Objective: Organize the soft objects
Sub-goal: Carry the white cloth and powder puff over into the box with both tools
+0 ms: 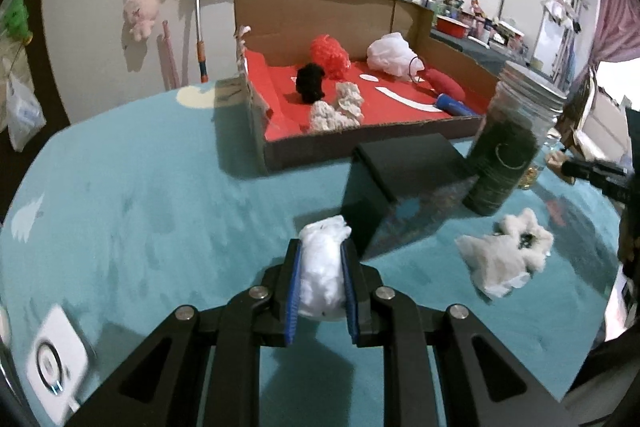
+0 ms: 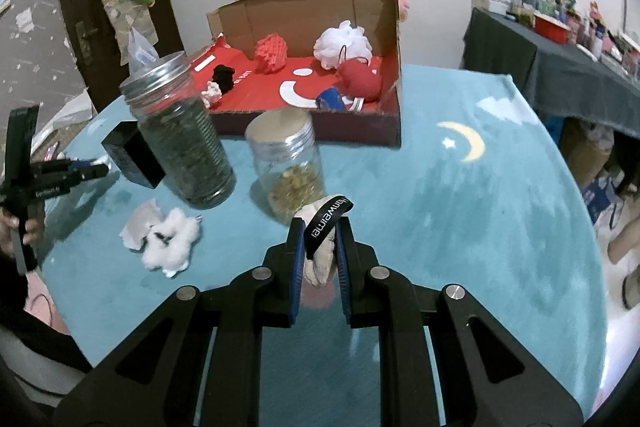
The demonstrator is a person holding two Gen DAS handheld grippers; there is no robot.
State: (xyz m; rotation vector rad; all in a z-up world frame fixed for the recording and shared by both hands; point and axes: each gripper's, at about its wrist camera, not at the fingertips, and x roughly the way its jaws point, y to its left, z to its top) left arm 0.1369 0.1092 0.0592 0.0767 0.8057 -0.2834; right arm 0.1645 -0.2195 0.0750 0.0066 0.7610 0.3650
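Observation:
My left gripper [image 1: 321, 247] is shut on a white cotton wad [image 1: 322, 267] above the teal tablecloth, short of the cardboard box [image 1: 340, 151]. The box has a red floor and holds a red pom [image 1: 330, 55], a black pom [image 1: 310, 83], a white mesh puff [image 1: 394, 55], pale scraps and a red cushion. My right gripper [image 2: 319, 227] is shut on a beige soft piece [image 2: 320, 263] wrapped by a black lettered band [image 2: 326, 223]. A loose white cotton clump [image 2: 168, 243] lies on the cloth at left; it also shows in the left wrist view as the cotton clump [image 1: 508, 255].
A tall jar of dark contents [image 2: 184, 143] and a shorter jar with yellowish bits [image 2: 290, 167] stand before the box [image 2: 312, 127]. A black block [image 1: 396, 187] sits by the tall jar [image 1: 508, 151]. The left gripper and a hand [image 2: 24, 223] show at the left edge. A white device [image 1: 56, 363] lies near left.

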